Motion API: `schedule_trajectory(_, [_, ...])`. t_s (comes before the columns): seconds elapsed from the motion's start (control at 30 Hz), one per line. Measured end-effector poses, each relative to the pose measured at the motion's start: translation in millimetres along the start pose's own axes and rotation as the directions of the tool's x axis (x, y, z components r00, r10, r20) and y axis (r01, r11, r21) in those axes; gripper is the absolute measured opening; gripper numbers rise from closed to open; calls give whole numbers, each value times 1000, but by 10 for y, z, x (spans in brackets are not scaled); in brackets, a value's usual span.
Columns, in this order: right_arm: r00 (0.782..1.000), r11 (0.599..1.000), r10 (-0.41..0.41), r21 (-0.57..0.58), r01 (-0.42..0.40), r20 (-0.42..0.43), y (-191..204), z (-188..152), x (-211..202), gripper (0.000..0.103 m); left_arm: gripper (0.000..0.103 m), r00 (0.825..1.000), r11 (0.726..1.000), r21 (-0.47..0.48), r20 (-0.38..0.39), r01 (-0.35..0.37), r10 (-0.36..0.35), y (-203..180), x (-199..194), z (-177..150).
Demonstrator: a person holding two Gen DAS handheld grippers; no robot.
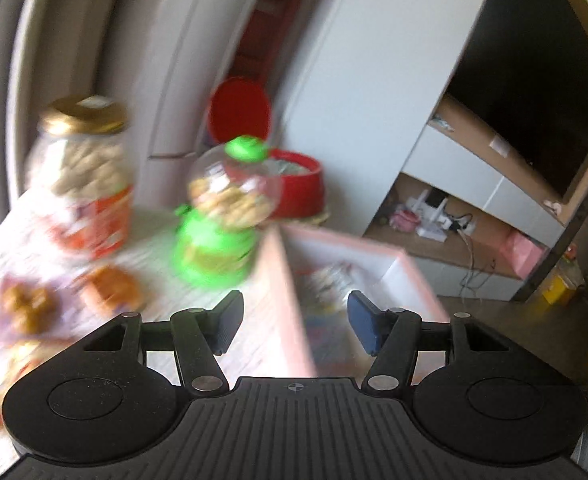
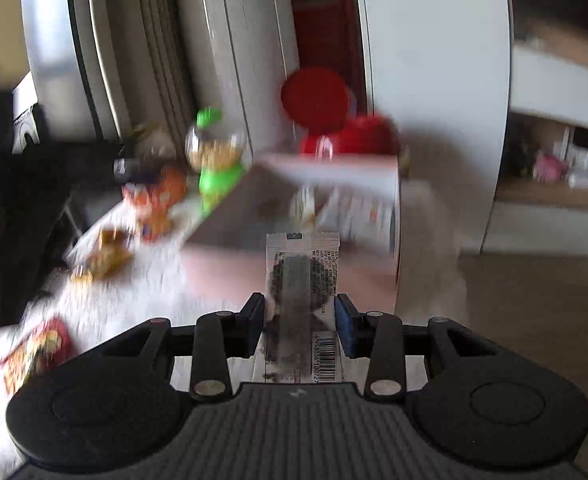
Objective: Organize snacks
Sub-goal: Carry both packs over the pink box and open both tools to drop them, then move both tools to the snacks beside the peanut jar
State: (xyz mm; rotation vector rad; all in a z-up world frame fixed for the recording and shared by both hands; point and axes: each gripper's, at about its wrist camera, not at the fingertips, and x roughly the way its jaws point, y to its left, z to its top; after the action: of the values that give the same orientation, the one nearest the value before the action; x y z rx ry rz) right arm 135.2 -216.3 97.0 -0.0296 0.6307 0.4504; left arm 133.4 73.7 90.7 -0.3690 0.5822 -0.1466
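Note:
My right gripper (image 2: 298, 322) is shut on a clear snack packet with dark cookies and a barcode (image 2: 302, 280), held above the table in front of the pink box (image 2: 222, 268). The pink box also shows in the left wrist view (image 1: 282, 280) with wrapped snacks inside (image 1: 329, 280). My left gripper (image 1: 292, 324) is open and empty over the box's near-left wall. Loose snack packets (image 1: 26, 304) lie on the white table (image 1: 154, 224) to its left, more in the right wrist view (image 2: 102, 256).
A gold-lidded jar of biscuits (image 1: 86, 176) and a green candy dispenser (image 1: 226, 216) stand behind the packets. A red container with its lid up (image 1: 294, 184) is at the back. A red snack bag (image 2: 34, 352) lies near the table's front left. Shelves stand at right (image 1: 453, 220).

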Motion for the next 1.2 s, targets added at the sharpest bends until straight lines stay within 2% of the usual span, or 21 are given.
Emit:
schedule_trajectory(0.1, [999,999,-32,-22,32,3,1,355,281,37,63,999,999,-29,-26,-21,21,262,-185,-187])
schedule_trajectory(0.2, [996,997,-74,-23,73,-42,-13,633,706,39,63,998,998,-41,-29,-52,51,487,-381,-325])
schedule_trajectory(0.3, [989,996,-87,-13,87,-119,-11,742,1107,46,63,994,992,-65,-5,-105,105,763,-642,-402])
schedule_trajectory(0.37, [984,994,-107,-17,106,-145,80,729,1229,47,63,985,982,-86,22,-169,172,967,-830,-427])
schedule_trajectory(0.43, [987,998,-70,-19,68,-147,251,723,1242,52,63,969,964,-123,43,-235,242,1178,-972,-450])
schedule_trajectory(0.5, [989,999,-21,-27,18,-144,478,729,1228,61,63,959,948,-184,61,-261,276,1388,-1062,-481])
schedule_trajectory(0.63, [977,990,106,-70,-121,-184,1079,806,1417,66,63,960,932,-267,66,-246,272,1699,-1135,-539])
schedule_trajectory(0.77, [930,958,234,-96,-270,-283,1708,877,1896,69,63,973,939,-274,35,-208,226,1794,-1150,-634])
schedule_trajectory(0.83, [921,951,230,-129,-282,-314,1936,880,2148,69,63,978,943,-269,22,-195,208,1803,-1166,-676])
schedule_trajectory(0.9, [929,953,180,-176,-246,-324,2161,869,2399,69,63,981,948,-260,12,-186,196,1836,-1207,-723])
schedule_trajectory(1.0, [923,933,195,-229,-279,-332,2441,859,2526,69,63,981,947,-261,5,-186,194,1879,-1223,-759])
schedule_trajectory(1.1, [907,931,219,-200,-304,-359,2695,858,2613,69,63,980,941,-283,22,-185,199,1912,-1241,-781])
schedule_trajectory(1.2, [889,944,202,-162,-289,-411,2909,790,2705,69,63,976,939,-291,61,-182,209,1890,-1272,-786])
